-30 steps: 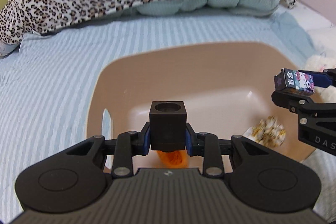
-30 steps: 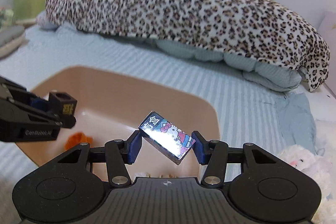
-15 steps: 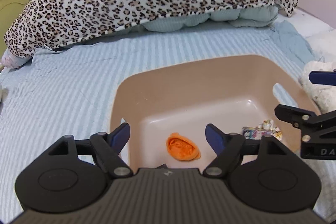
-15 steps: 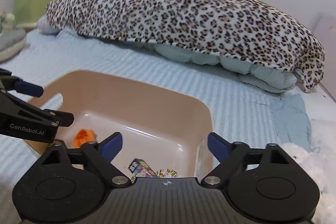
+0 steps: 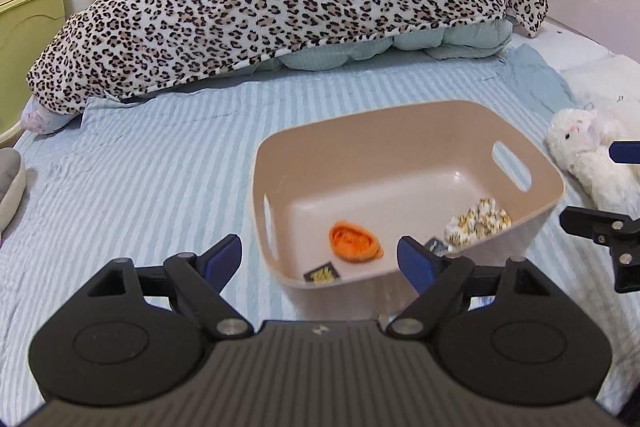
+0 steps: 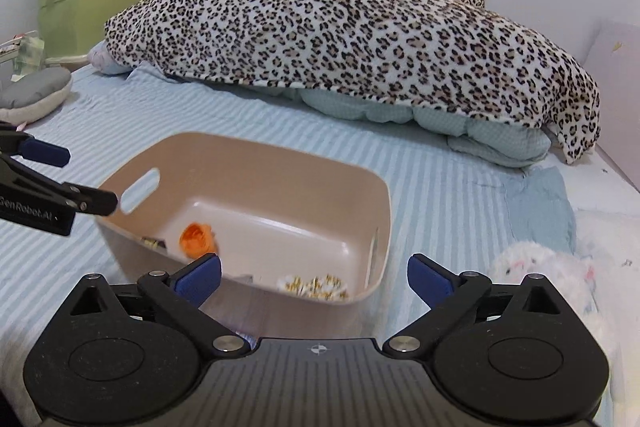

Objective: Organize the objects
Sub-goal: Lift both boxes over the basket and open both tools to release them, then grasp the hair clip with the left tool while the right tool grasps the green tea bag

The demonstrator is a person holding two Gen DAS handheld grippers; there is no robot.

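Now both grippers empty, clear of the bin [image 5: 408, 131]
Left gripper [image 5: 320, 259] and right gripper [image 6: 314, 277] spread wide; orange item [image 5: 354, 237], black cube [image 5: 322, 274] gathered inside, plush toy [image 5: 588, 155] outside

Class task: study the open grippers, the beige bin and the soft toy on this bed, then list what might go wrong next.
1. The beige bin sits on soft striped bedding; a nudge from the left gripper close by its near wall could tip it and spill the orange item.
2. The white plush toy lies beside the bin, near the right gripper; its loose fur may slip from a shallow pinch.
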